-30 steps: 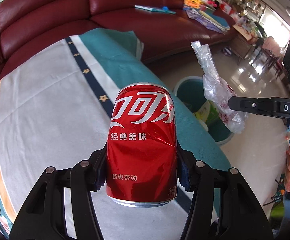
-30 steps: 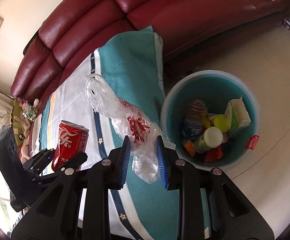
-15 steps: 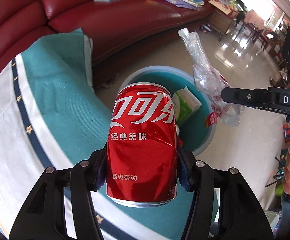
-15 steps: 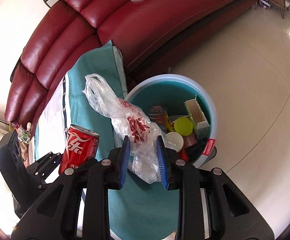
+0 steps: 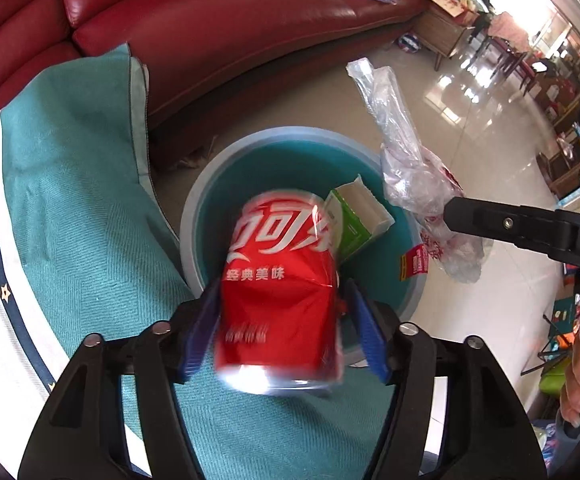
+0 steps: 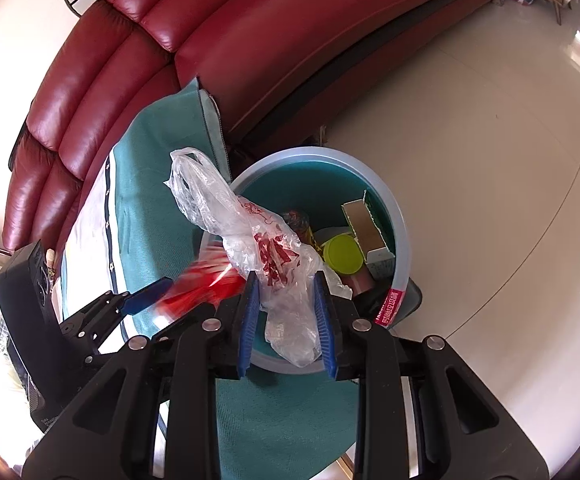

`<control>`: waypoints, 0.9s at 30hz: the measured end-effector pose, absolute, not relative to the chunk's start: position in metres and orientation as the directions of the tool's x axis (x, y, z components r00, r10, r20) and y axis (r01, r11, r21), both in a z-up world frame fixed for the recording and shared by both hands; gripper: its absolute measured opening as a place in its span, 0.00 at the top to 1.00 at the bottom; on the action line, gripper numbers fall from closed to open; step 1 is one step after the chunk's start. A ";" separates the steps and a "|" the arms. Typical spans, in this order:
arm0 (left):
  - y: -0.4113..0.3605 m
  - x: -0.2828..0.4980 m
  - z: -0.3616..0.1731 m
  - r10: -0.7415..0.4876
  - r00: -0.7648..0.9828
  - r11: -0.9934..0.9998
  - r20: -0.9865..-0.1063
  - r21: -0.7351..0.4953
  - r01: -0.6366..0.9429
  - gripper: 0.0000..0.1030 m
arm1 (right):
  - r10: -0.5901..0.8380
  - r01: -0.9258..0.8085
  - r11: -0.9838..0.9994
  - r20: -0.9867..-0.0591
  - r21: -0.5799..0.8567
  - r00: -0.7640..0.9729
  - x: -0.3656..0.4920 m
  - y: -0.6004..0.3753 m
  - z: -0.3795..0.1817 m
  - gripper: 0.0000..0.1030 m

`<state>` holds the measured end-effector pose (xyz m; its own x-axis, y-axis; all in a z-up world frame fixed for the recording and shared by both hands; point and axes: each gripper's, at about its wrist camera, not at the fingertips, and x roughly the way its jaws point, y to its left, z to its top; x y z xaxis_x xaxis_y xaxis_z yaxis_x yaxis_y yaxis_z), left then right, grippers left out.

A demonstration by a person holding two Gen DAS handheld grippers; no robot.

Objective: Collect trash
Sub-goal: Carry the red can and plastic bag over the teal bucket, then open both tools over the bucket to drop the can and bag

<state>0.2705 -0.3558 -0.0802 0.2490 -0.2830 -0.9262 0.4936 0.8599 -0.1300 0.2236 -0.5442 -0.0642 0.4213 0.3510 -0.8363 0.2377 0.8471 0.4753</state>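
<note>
A red cola can (image 5: 280, 300), blurred by motion, sits between the spread blue pads of my left gripper (image 5: 284, 328), with gaps on both sides, above the teal trash bin (image 5: 210, 200). In the right wrist view the can (image 6: 202, 288) is a red streak at the bin's rim (image 6: 400, 220). My right gripper (image 6: 288, 320) is shut on a clear plastic bag (image 6: 258, 240) with red print, held over the bin's near edge. The bag also shows in the left wrist view (image 5: 414, 168).
The bin holds a green carton (image 5: 354, 220), a yellow-green lid (image 6: 344, 256) and other trash. A table with a teal and white cloth (image 5: 70, 200) stands left of the bin. A dark red leather sofa (image 6: 250, 40) is behind. Pale tiled floor (image 6: 490, 140) lies to the right.
My left gripper has opened and the can is slipping out, blurred, above the bin. Both grippers have moved from over the table toward the bin. The right gripper still holds the bag.
</note>
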 end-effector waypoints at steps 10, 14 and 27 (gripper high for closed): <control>-0.343 0.273 -0.075 -0.278 0.281 0.879 -0.918 -0.125 0.460 0.11 | 0.343 0.222 0.866 -0.855 0.449 0.390 0.234 -0.537 -0.063 0.75; -0.335 0.271 -0.072 -0.287 0.275 0.884 -0.918 -0.144 0.444 0.11 | 0.330 0.211 0.878 -0.861 0.431 0.386 0.237 -0.532 -0.058 0.75; -0.319 0.263 -0.065 -0.289 0.285 0.891 -0.914 -0.148 0.429 0.11 | 0.300 0.182 0.905 -0.880 0.385 0.368 0.244 -0.513 -0.056 0.57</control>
<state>0.2633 -0.3192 -0.0649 0.2851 -0.2887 -0.9140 0.4287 0.8913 -0.1479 0.2441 -0.5129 -0.0560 0.3680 0.3000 -0.8801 0.1820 0.9049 0.3846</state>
